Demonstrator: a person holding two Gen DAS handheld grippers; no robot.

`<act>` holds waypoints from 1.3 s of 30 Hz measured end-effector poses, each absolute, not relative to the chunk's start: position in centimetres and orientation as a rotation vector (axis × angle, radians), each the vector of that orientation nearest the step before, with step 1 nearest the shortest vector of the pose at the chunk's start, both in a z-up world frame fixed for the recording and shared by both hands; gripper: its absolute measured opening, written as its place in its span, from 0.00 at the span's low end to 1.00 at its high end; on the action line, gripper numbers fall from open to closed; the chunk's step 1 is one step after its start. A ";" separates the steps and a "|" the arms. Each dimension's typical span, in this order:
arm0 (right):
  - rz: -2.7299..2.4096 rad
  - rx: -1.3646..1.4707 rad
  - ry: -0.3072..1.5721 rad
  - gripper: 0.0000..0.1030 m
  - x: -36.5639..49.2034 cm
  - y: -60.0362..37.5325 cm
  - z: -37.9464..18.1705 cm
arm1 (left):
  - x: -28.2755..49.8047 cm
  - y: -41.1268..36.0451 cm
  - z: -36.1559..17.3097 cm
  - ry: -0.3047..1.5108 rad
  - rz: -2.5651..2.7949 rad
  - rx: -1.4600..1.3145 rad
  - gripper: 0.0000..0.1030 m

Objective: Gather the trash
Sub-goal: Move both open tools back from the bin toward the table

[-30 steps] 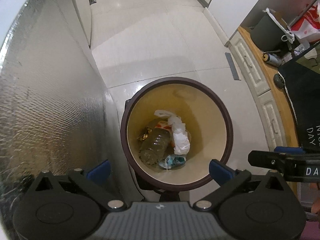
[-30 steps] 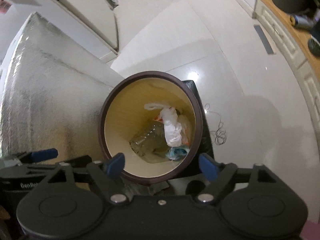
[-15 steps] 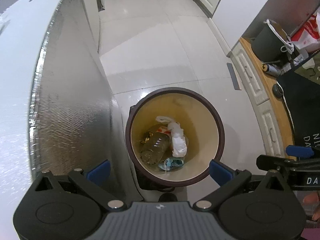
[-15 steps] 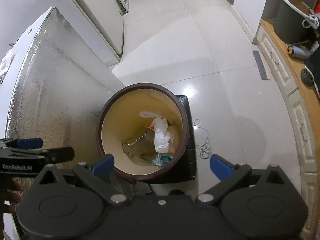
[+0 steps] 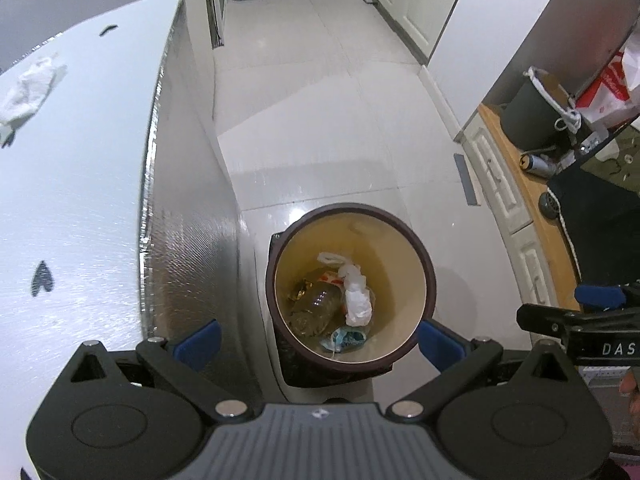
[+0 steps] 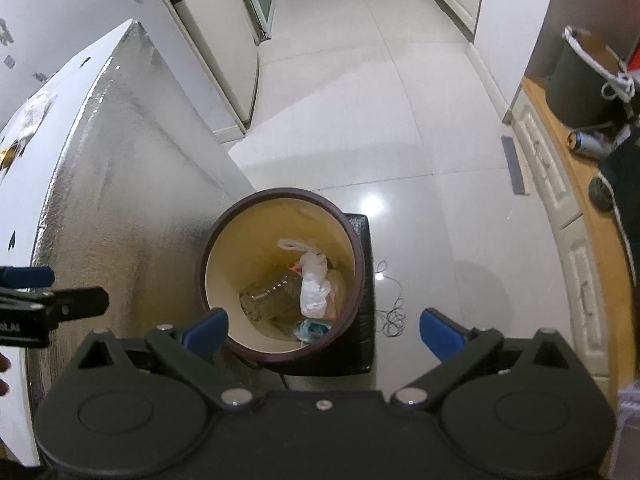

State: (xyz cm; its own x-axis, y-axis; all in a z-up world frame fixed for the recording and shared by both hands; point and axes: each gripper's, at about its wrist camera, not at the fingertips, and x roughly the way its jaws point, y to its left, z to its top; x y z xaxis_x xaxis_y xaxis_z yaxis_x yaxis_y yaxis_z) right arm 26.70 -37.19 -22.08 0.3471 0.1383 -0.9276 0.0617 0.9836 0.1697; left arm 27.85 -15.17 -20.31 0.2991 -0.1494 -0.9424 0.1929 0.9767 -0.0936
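Note:
A round brown-rimmed trash bin (image 5: 429, 280) (image 6: 280, 194) stands on the tiled floor below both grippers. Inside lie a clear plastic bottle (image 5: 316, 306) (image 6: 272, 294), a white plastic bag (image 5: 356, 298) (image 6: 314, 286) and a blue-white wrapper (image 5: 348, 338) (image 6: 312, 328). My left gripper (image 5: 318, 342) hangs high over the bin, open and empty. My right gripper (image 6: 322, 330) is also open wide above it, with nothing between its fingers. A crumpled white tissue (image 5: 28, 88) (image 6: 34, 114) lies on the white tabletop at far left.
A white table (image 5: 80, 220) with a silvery side panel stands left of the bin. A wooden counter (image 5: 516, 168) at right carries a dark bucket (image 5: 532, 112), a can (image 5: 534, 163) and a red-white bag (image 5: 608, 88). A thin cord (image 6: 394, 312) lies on the floor by the bin.
Both grippers have risen, so the bin looks smaller and the tabletop has come into view. The right gripper's fingers have spread wider.

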 end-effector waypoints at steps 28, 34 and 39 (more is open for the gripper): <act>0.029 0.147 1.010 1.00 21.6 -37.2 -13.4 | 22.7 -12.6 -12.7 1.035 -0.207 -0.050 1.00; 0.046 0.136 0.941 1.00 21.0 -36.2 -11.1 | 21.6 -10.3 -10.5 0.951 -0.183 -0.077 1.00; 0.058 0.127 0.898 1.00 21.0 -34.2 -9.5 | 21.1 -6.9 -9.1 0.902 -0.152 -0.116 1.00</act>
State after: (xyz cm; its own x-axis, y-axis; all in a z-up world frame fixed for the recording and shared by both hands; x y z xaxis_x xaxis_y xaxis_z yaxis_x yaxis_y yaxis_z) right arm 20.97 -34.19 -9.51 0.6223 0.1033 -0.7759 0.0029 0.9909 0.1343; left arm 21.14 -6.93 -9.10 0.6107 -0.1804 -0.7711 0.0828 0.9829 -0.1644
